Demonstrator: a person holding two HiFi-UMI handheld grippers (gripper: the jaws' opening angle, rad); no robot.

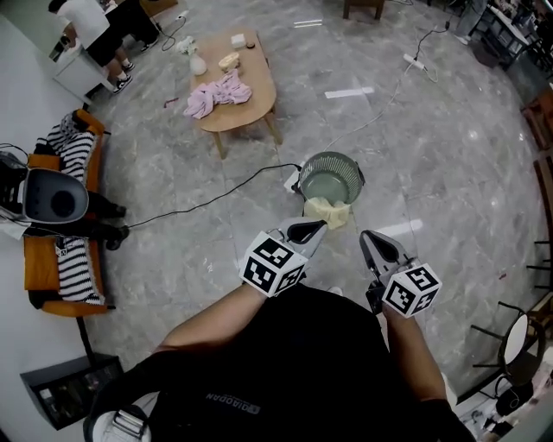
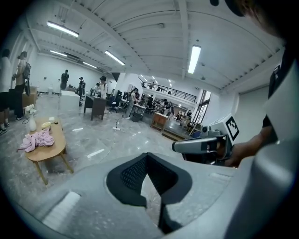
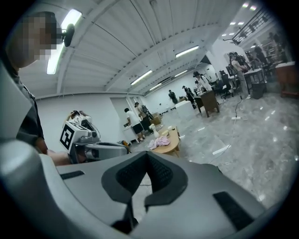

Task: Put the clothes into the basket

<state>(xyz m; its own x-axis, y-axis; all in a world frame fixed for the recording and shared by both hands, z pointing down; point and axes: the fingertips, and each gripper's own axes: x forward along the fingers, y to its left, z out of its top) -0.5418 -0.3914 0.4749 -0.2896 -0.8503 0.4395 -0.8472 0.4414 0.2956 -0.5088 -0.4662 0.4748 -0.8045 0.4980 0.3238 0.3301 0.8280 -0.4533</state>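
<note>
The round mesh basket (image 1: 331, 179) stands on the grey floor just ahead of me, with a pale yellow cloth (image 1: 329, 211) draped over its near rim. A pink garment (image 1: 216, 93) lies on the oval wooden table (image 1: 251, 104) farther off; the left gripper view shows this pink garment (image 2: 35, 140), and so does the right gripper view (image 3: 161, 141). My left gripper (image 1: 304, 231) (image 2: 148, 161) is shut and empty, held near the basket's near side. My right gripper (image 1: 378, 249) (image 3: 147, 161) is shut and empty too, beside it on the right.
An orange sofa (image 1: 39, 250) with striped clothes (image 1: 76, 151) and a black-and-white device (image 1: 52, 197) stands at the left. A black cable (image 1: 216, 197) runs across the floor to the basket. Chairs (image 1: 518, 345) stand at the right. People (image 1: 91, 26) stand far off.
</note>
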